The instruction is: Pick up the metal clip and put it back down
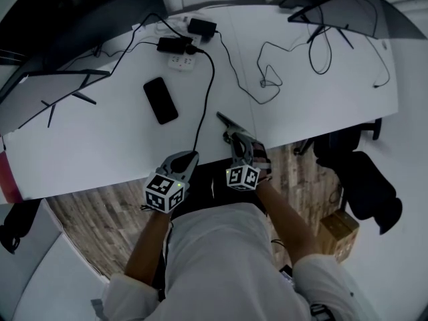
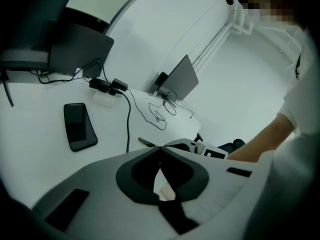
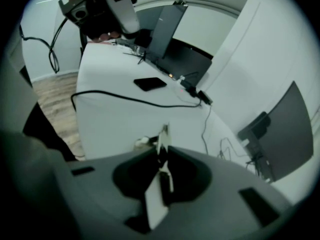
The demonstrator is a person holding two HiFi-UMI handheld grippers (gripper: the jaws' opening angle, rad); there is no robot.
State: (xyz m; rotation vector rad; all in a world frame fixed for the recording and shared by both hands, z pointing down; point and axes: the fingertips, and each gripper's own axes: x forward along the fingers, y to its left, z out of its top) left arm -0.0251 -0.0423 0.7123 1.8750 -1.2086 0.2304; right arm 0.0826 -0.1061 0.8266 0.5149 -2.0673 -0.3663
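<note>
Right gripper (image 3: 164, 151) pinches thin metal clip (image 1: 225, 119) above worktop's (image 1: 120, 146) front edge; weak grip could drop it overboard.

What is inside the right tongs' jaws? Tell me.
A thin metal clip, pinched in the right tongs, its tip poking out over the white table. The jaws cover the rest of it.

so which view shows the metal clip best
The right gripper view: the metal clip stands close up, pinched in the right gripper. The head view and the left gripper view show only a thin dark sliver of it near the table edge.
</note>
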